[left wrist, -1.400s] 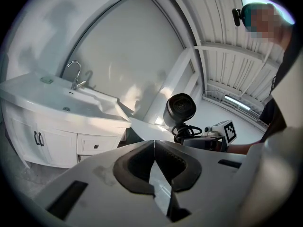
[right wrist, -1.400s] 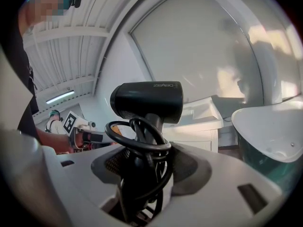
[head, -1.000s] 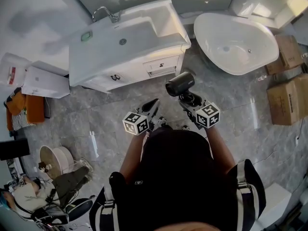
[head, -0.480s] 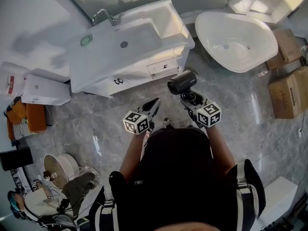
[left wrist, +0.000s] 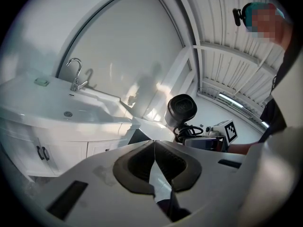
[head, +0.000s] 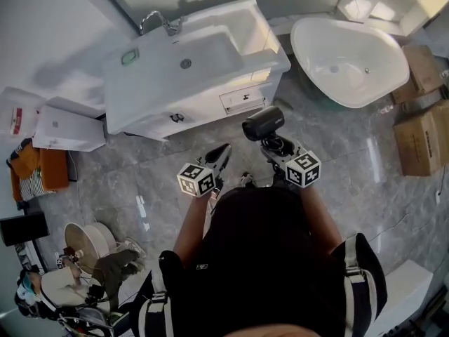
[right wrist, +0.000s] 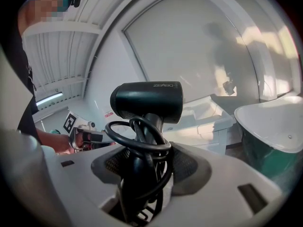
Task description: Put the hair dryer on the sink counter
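Overhead, a person (head: 259,258) stands on a grey tiled floor (head: 140,167), facing a white counter (head: 263,44) with a sink. The right gripper (head: 272,141) is clamped on the handle of a black dryer (head: 263,122), with the cord (right wrist: 137,141) looped round that handle. The dryer is held upright in the air with its barrel level, in front of the cabinet (head: 210,107) and not on the counter. The left gripper (head: 223,150) is beside it, jaws closed together with nothing between them. A faucet (head: 160,22) stands at the counter's back edge. A white bathtub (head: 351,48) lies to the right.
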The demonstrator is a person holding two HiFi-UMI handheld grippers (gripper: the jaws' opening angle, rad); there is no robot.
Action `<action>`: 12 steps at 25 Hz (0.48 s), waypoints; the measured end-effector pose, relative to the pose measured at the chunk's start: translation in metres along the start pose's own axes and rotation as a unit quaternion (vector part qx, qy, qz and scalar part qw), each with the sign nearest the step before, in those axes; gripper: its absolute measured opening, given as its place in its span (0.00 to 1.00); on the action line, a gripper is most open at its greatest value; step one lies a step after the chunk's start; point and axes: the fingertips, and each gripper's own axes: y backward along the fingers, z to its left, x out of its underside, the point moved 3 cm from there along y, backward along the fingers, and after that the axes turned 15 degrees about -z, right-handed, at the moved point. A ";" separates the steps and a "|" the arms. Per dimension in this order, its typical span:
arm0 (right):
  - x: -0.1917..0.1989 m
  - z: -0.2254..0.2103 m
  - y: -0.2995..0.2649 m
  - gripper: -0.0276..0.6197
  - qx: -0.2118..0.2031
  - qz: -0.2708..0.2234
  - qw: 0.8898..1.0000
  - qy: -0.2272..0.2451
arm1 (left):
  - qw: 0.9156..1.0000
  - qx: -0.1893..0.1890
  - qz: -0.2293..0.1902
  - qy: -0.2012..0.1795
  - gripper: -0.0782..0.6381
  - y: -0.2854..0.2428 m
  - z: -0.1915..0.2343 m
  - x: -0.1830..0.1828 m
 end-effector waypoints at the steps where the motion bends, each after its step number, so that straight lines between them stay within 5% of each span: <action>1: -0.002 -0.001 -0.002 0.50 -0.003 0.000 1.000 0.000 | 1.000 -0.003 0.000 0.000 0.13 0.000 0.001 0.000; 12: -0.022 -0.033 -0.014 0.50 -0.046 0.015 0.999 0.006 | 0.999 -0.046 -0.020 0.006 0.13 -0.026 -0.004 -0.005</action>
